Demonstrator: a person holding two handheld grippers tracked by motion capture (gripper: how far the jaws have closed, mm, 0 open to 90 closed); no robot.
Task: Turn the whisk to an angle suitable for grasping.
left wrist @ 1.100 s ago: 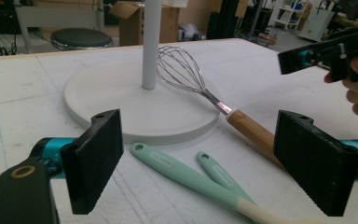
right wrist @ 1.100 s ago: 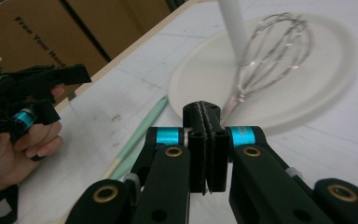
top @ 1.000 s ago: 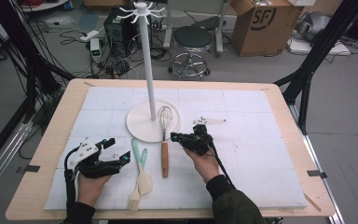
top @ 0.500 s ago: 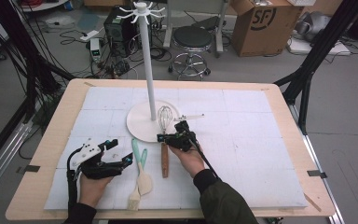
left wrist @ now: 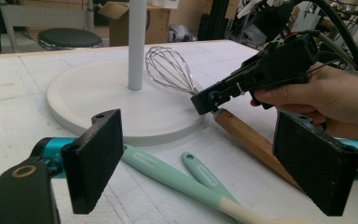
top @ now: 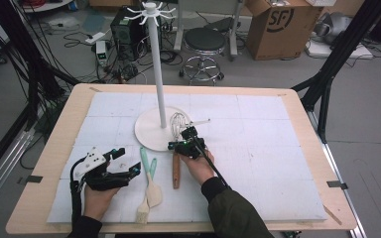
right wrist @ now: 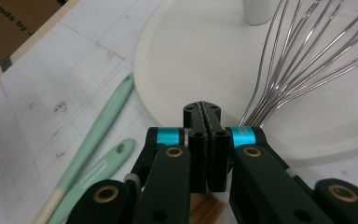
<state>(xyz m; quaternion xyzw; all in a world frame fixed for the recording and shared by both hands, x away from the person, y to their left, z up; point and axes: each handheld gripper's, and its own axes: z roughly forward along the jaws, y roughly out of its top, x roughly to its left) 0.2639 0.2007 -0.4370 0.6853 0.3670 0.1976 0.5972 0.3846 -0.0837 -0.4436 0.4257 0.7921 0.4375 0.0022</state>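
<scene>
The cardboard box point(top: 281, 27) on the floor at one o'clock beyond the table bears the large letters "SF" in a ring, and in the right gripper view a brown box point(right wrist: 14, 21) at ten o'clock reads "Hands by".

Left gripper point(top: 124, 161): black body, grey three-cornered top plate, teal bands, flat black foam pads point(left wrist: 95, 161), brass-ringed screws. Right gripper point(right wrist: 205, 114): same black links, teal bands, black cable. Right sleeve point(top: 233, 213): dark olive.
</scene>
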